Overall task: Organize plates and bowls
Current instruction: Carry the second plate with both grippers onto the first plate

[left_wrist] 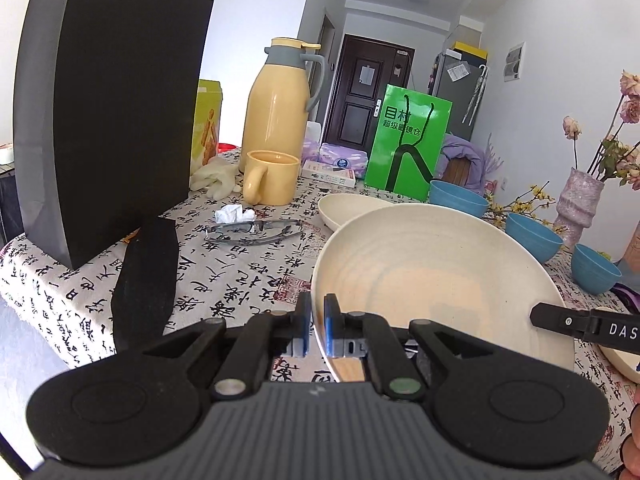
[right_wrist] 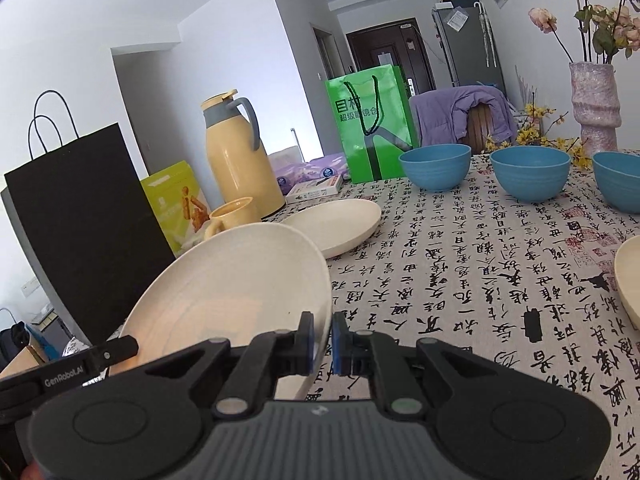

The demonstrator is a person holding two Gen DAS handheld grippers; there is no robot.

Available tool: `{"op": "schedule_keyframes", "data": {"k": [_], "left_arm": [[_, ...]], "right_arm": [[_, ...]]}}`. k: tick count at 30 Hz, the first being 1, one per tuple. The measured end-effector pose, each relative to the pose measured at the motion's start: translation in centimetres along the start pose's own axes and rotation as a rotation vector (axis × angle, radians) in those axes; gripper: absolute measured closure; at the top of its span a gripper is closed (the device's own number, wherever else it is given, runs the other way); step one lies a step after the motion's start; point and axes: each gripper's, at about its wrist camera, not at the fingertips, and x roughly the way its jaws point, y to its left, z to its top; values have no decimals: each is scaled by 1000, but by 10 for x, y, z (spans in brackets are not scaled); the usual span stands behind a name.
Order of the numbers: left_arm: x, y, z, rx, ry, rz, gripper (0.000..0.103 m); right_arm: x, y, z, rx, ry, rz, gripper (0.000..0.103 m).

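Observation:
A cream plate [left_wrist: 440, 272] [right_wrist: 232, 288] hangs tilted above the table, held between both grippers. My left gripper [left_wrist: 317, 312] is shut on its left rim, and my right gripper [right_wrist: 322, 332] is shut on its right rim. One right-gripper finger [left_wrist: 560, 320] shows across the plate in the left wrist view. A second cream plate [left_wrist: 352, 208] [right_wrist: 336, 220] lies on the cloth just beyond. A third plate's edge [right_wrist: 628, 276] shows at the right. Three blue bowls [right_wrist: 436, 166] [right_wrist: 530, 172] [right_wrist: 618, 182] stand in a row at the back.
A black paper bag [left_wrist: 112, 112], a yellow thermos [left_wrist: 276, 108], a yellow mug [left_wrist: 272, 176] and glasses [left_wrist: 256, 230] crowd the left side. A green bag [right_wrist: 372, 124] stands behind the bowls, and a pink vase [right_wrist: 596, 104] at the far right. Printed tablecloth [right_wrist: 460, 272] lies bare centre-right.

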Motion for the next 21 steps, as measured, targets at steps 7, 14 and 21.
{"op": "schedule_keyframes", "data": {"k": [7,14,21], "left_arm": [[-3,-10,-8,3,13,-19,96],[0,-32,-8,32,14,-35,96],[21,-75,-7,59,42,-78,96]], "right_arm": [[-11,-12,-8,9,3,-14,94],[-18,-30,-8,39,-18,-29,94],[-26,-69,1,86,-39,-70,94]]}}
